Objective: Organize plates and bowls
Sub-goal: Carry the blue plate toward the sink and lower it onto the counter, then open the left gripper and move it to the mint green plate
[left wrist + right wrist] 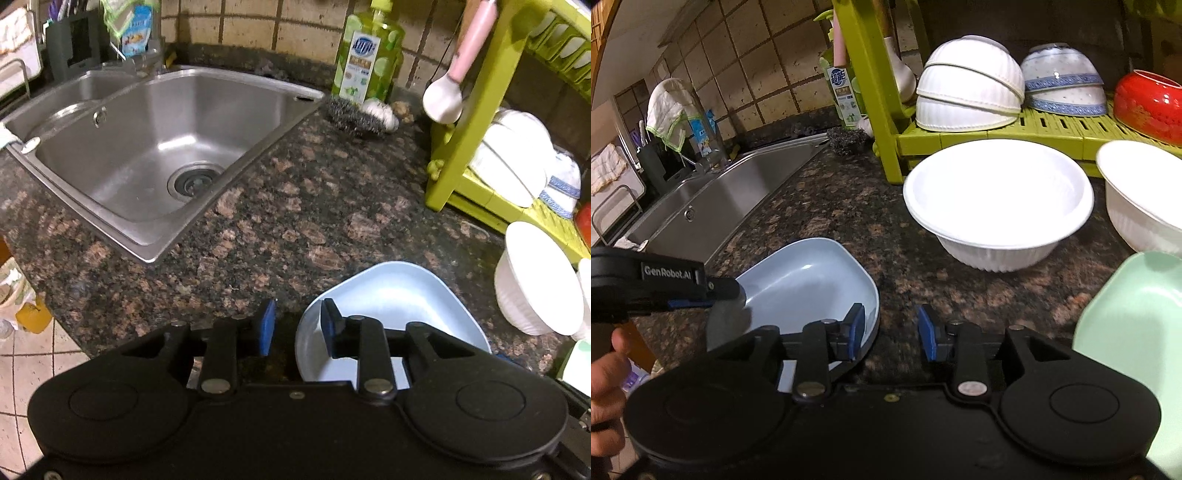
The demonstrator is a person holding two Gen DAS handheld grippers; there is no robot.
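Lifting the blue plate [399, 295] off the desk [280, 221] calls for the left tongs [298, 328], open astride its near rim, to close firmly first. Right tongs [892, 328] hang open and empty just beside it, the white bowl [997, 199] and green rack [997, 136] beyond.
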